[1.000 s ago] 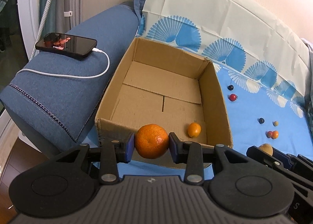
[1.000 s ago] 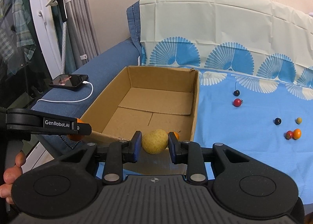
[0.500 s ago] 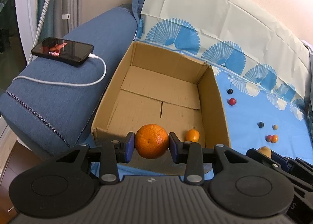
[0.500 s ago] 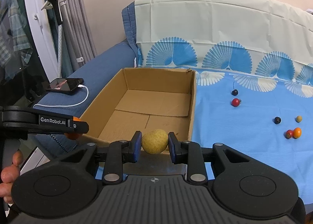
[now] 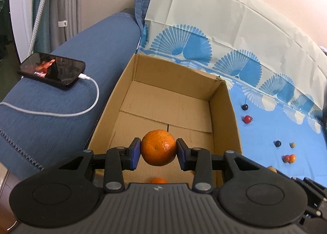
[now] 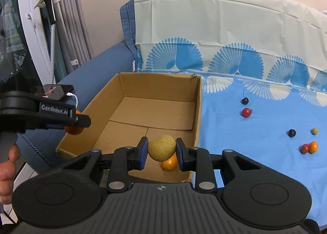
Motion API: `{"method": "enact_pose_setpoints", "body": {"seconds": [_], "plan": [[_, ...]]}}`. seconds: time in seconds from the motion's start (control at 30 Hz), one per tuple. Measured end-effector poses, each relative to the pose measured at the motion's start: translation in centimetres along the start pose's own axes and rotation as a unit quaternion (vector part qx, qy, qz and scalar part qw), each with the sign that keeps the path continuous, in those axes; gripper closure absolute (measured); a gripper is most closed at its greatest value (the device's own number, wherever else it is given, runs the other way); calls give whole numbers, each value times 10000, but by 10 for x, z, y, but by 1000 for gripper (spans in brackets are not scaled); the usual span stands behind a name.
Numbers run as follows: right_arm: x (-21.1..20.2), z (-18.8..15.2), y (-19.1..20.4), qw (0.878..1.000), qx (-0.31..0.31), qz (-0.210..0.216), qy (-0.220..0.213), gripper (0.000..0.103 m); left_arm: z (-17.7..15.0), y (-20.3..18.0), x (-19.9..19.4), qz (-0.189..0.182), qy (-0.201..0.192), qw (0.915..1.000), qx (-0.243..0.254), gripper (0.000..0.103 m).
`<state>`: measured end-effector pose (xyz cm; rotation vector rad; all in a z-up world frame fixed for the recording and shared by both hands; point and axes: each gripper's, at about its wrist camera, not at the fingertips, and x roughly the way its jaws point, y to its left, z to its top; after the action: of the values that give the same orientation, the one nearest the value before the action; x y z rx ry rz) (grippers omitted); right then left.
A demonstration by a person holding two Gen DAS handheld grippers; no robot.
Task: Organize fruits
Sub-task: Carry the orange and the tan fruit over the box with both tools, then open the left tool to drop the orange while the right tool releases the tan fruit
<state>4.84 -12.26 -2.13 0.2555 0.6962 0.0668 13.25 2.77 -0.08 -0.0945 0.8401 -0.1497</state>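
Two grippers in play, and each one carries exactly one fruit. The left gripper is clamped on a mandarin, blue pads pressed against both sides, and it hangs over the near end of the cardboard box. The right gripper squeezes a rough yellow-green fruit, also above the box's near end, toward its right wall.

Inside the box, one fruit on the floor: a small orange one, close to the near right corner, partly hidden behind the held yellow-green piece.

Out on the blue patterned cloth, count six loose pieces. One dark cherry with its stem up, one red cherry tomato just below it. Further right, one dark berry and one pale greenish fruit side by side but apart. Then one red tomato touching one little orange fruit.

On the sofa arm, one phone with one white cable plugged in.
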Motion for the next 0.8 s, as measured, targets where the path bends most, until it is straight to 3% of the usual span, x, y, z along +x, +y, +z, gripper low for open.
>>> {"method": "enact_pose_setpoints", "body": {"seconds": [0.33, 0.8], "plan": [[64, 3, 3, 9990, -195, 71, 387, 73, 12, -3, 56, 220, 267, 9993, 155, 62], [115, -12, 15, 9951, -463, 81, 869, 73, -8, 6, 122, 588, 842, 9939, 403, 62]]}}
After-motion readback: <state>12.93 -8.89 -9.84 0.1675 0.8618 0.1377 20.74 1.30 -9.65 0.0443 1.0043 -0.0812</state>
